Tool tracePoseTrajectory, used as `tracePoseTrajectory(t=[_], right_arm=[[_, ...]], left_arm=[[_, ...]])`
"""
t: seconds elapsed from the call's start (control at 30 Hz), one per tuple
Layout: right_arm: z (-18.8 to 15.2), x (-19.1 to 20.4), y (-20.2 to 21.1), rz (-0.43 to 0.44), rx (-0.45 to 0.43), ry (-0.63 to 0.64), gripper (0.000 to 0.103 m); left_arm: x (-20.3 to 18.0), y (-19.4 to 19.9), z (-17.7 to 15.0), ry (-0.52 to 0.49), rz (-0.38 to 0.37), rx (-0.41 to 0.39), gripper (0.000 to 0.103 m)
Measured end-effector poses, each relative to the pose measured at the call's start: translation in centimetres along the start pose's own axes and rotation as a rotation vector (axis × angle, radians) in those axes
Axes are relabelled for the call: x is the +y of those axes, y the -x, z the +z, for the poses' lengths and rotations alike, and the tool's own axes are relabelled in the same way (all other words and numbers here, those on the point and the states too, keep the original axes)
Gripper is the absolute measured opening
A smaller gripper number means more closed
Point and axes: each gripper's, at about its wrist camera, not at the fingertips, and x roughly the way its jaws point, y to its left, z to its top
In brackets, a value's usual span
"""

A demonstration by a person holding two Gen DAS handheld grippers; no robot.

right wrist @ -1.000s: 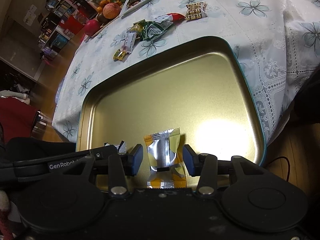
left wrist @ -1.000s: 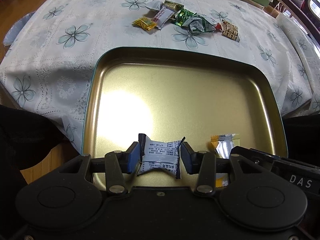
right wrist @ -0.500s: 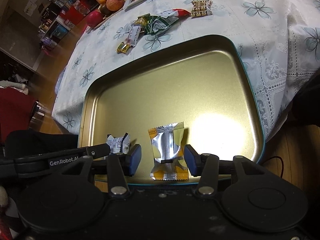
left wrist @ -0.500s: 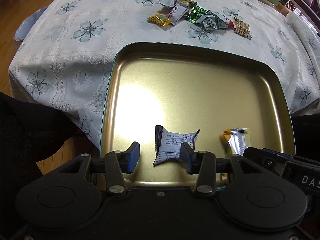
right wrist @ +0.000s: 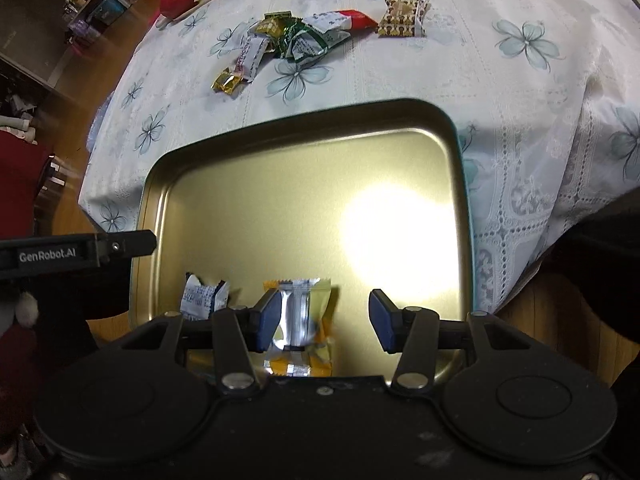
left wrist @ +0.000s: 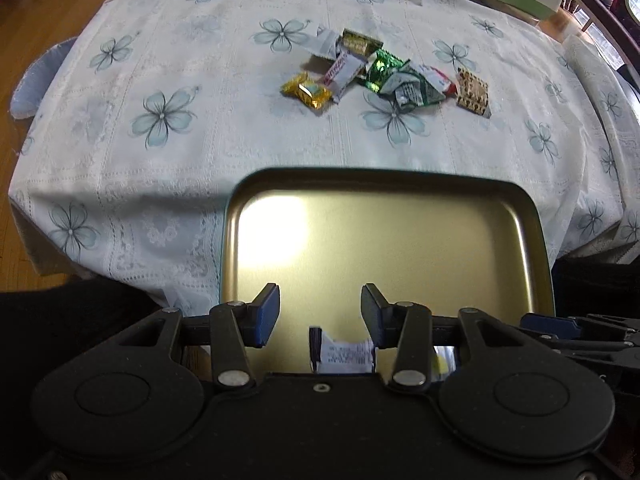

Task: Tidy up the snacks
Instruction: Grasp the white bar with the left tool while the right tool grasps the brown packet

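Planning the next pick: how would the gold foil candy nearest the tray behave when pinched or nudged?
The gold foil candy looks small and probably light, so a nudge would likely slide it across the tablecloth. Its shiny wrapper may be slippery, and the crinkled ends should crumple. It lies flat, so rolling seems unlikely.

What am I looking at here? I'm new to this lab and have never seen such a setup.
Each picture comes from a camera mounted on a hand-held two-finger gripper, looking forward along its fingers. A person carries one per hand. The left gripper and right gripper are both open and hold nothing. Below them a gold tray holds a white-and-blue snack and a silver-and-orange snack. More wrapped snacks lie in a pile on the flowered tablecloth beyond.
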Motion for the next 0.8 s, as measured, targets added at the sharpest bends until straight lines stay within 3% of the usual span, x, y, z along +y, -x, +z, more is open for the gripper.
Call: tracePoseTrajectory(t=[0.37,0.8], right_arm=[[10.3,-0.7,0.3,-0.060,-0.063,0.010,0.051],[23.2,-4.0,-3.2,-0.155,-0.134,-0.146,0.051]], left_arm=[[2.1,-0.9,9.0,0.041,0.021,-0.071,0.052],[2.4,-5.3,17.5,0.072,0.009,-0.086,0.052]])
